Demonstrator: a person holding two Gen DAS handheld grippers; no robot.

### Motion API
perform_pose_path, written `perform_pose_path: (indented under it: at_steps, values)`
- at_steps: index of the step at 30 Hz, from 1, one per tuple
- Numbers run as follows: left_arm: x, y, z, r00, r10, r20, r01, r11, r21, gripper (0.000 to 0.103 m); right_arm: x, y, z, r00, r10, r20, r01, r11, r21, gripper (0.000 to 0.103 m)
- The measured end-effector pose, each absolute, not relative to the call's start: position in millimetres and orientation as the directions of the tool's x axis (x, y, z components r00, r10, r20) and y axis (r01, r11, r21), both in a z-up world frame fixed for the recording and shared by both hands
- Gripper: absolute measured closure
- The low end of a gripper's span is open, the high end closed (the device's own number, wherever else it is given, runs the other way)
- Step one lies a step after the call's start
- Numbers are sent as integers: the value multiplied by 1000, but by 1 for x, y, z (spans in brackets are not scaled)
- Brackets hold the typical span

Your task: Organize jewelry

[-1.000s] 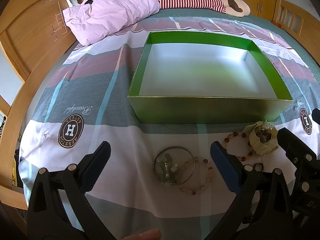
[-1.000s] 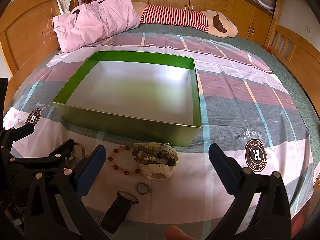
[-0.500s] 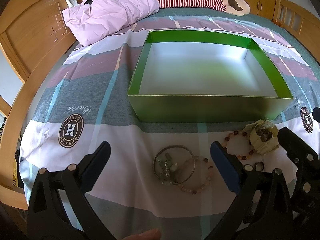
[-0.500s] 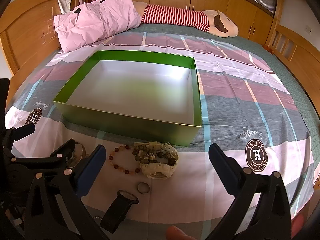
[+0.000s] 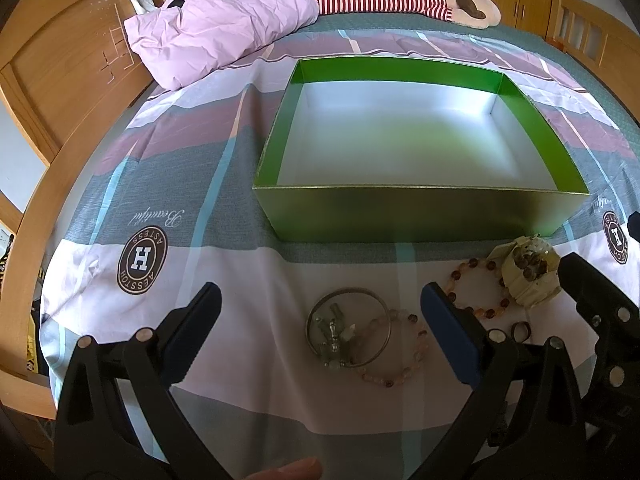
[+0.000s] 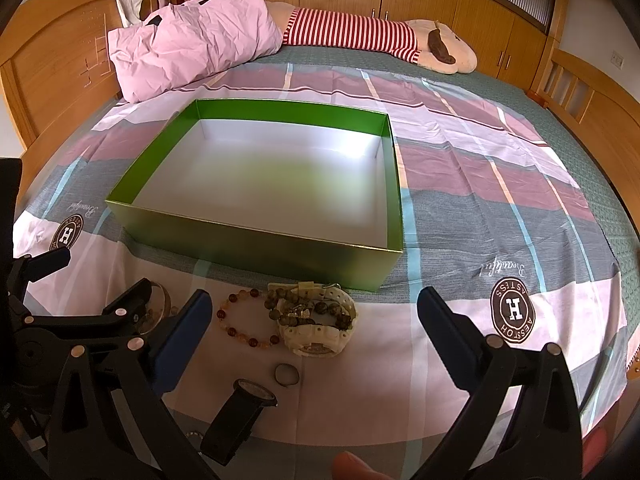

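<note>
Left wrist view: the jewelry lay in a loose row on the bedspread (image 5: 248, 128), just near of the green box (image 5: 420, 216). A silver bangle (image 5: 348, 327) ringed a small cluster of pale charms, and a pink beaded bracelet (image 5: 394, 350) overlapped its right edge. To the right sat an amber beaded bracelet (image 5: 478, 288), touching a cream watch (image 5: 528, 276) that carried a dark beaded bracelet on top. A small ring (image 5: 522, 330) lay near of these. The left gripper (image 5: 320, 312) hung over the bangle with its jaws spread wide apart and empty; its right blue pad stood between the pink and amber bracelets.

Right wrist view: the amber beaded bracelet (image 6: 248, 322) and cream watch (image 6: 316, 320) lay touching, just near of the box's near wall (image 6: 256, 252); the dark beaded bracelet (image 6: 312, 308) was draped over the watch. The ring (image 6: 287, 375) and a black watch (image 6: 240, 416) lay nearer the camera. The right gripper (image 6: 314, 314) was likewise spread wide and held nothing, the watch between its fingers in the view.

The box interior was white and held no items. At the far end of the bed lay a pink pillow (image 6: 188, 40) to the left and a striped plush toy (image 6: 380, 40) to the right, with wooden bed rails (image 6: 48, 68) at the sides
</note>
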State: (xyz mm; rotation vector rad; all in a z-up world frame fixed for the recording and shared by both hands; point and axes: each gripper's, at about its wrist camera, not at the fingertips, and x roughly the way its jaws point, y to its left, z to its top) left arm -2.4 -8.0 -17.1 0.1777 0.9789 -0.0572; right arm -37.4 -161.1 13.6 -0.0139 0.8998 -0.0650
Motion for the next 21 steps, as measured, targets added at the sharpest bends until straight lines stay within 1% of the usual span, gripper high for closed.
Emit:
perform_pose_path:
  at_steps: [5, 6, 8, 9, 12, 13, 14, 15, 16, 17, 18, 21]
  values:
    - [-2, -9, -18, 553, 39, -832, 133, 982, 135, 2, -36, -162, 14, 621, -67, -781, 44, 998, -51, 1]
    - [-1, -9, -19, 550, 51, -834, 133, 980, 148, 2, -35, -163, 14, 626, -88, -775, 48, 996, -74, 1]
    - [4, -1, -19, 545, 75, -835, 111, 981, 161, 2, -31, -176, 17, 637, -193, -746, 113, 981, -157, 1]
    - [6, 3, -19, 541, 78, -838, 100, 983, 156, 2, -28, -185, 18, 628, -220, -747, 142, 975, -168, 1]
    - [13, 25, -19, 511, 67, -857, 57, 992, 111, 2, -23, -213, 8, 563, -153, -812, 188, 981, -55, 2]
    - [15, 30, -20, 500, 56, -864, 50, 994, 93, 2, -23, -219, 2, 541, -115, -833, 195, 981, -8, 6]
    - [16, 35, -23, 482, 27, -876, 50, 997, 59, 2, -22, -219, -8, 506, -67, -860, 177, 984, 27, 16]
    - [17, 37, -24, 470, 2, -883, 55, 998, 31, 6, -21, -215, -14, 486, -51, -873, 159, 987, 31, 31]
    - [17, 38, -26, 458, -28, -889, 64, 998, 2, 10, -22, -208, -23, 460, -24, -887, 128, 991, 40, 39]
    - [16, 39, -29, 439, -60, -897, 71, 997, -32, 18, -21, -203, -28, 444, 1, -896, 105, 993, 53, 49]
    - [16, 40, -32, 426, -75, -902, 75, 996, -48, 21, -21, -197, -31, 442, 25, -897, 85, 994, 70, 51]
    - [16, 40, -37, 401, -103, -910, 83, 994, -75, 21, -20, -185, -39, 427, 60, -902, 39, 996, 85, 51]
